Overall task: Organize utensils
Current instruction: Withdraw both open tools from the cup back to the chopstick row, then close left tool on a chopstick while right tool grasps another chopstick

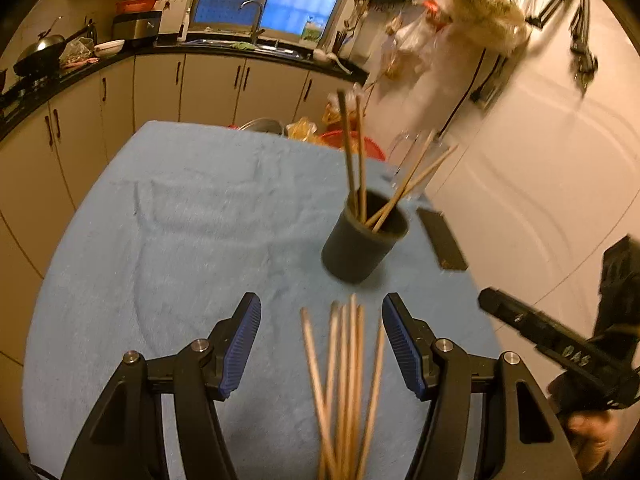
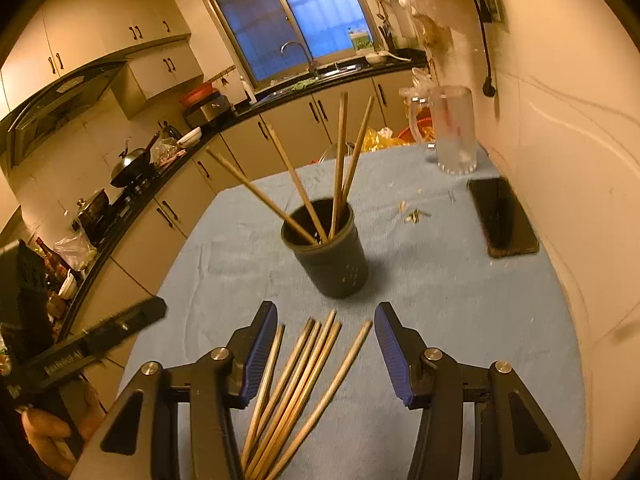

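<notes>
A dark round utensil holder (image 1: 362,240) (image 2: 328,256) stands on the blue cloth with several wooden chopsticks (image 1: 356,160) (image 2: 340,160) leaning in it. A loose bunch of chopsticks (image 1: 344,380) (image 2: 296,392) lies flat on the cloth in front of the holder. My left gripper (image 1: 322,340) is open above the bunch, which lies between its blue pads (image 1: 242,344). My right gripper (image 2: 326,348) is open too, with the same bunch between its pads (image 2: 260,352). Neither touches the chopsticks. Each gripper shows at the edge of the other's view (image 1: 560,344) (image 2: 92,344).
A black phone (image 2: 502,216) (image 1: 442,240) lies on the blue-clothed table (image 1: 180,220) (image 2: 460,300) by the right wall. A glass jug (image 2: 452,132) stands at the far right corner, with small scraps (image 2: 412,212) nearby. Kitchen counters and cabinets run left and behind.
</notes>
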`<state>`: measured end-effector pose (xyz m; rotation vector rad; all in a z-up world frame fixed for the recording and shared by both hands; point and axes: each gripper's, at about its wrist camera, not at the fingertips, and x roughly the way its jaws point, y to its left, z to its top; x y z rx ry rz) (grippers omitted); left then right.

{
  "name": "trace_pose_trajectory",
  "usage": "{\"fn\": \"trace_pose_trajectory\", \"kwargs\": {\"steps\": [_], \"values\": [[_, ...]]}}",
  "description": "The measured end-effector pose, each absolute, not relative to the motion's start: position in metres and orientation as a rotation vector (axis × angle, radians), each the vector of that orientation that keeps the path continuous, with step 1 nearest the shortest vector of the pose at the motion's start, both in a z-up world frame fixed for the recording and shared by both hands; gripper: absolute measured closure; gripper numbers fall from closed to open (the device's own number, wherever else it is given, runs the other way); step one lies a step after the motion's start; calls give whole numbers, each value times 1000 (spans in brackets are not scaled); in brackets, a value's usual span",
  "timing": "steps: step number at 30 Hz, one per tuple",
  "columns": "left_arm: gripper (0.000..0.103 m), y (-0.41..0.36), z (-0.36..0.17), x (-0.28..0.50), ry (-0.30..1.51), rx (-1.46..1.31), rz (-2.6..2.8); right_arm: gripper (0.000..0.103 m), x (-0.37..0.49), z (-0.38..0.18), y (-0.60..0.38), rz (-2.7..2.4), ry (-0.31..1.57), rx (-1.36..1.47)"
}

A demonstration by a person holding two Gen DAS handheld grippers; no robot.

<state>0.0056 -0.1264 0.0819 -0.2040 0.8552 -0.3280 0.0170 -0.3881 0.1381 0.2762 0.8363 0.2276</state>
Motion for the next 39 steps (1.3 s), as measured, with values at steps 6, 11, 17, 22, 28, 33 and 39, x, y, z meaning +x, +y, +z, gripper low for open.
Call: {"fn": "trace_pose_trajectory", "kwargs": {"steps": [6, 11, 17, 22, 28, 33, 39], "values": [[39, -128, 55, 0, 896, -157, -288, 49, 10, 117, -382, 261, 886, 295], [39, -130, 37, 13, 948, -173, -283, 49, 15, 106, -382, 263, 916, 302], [39, -133, 23, 27, 986, -167, -281, 53, 34, 96, -386, 247, 952, 318], [39, -133, 13, 38, 1006, -174, -277, 55, 51, 88, -384, 252, 977, 332], [39, -142, -1, 58, 1039, -189, -309, 58, 71, 63, -390, 260, 1059, 358], [39, -150, 2, 82, 1058, -165, -348, 60, 99, 45, -399, 263, 1140, 406], [39, -146, 8, 105, 1134, -169, -346, 64, 129, 36, -397, 254, 1281, 397]]}}
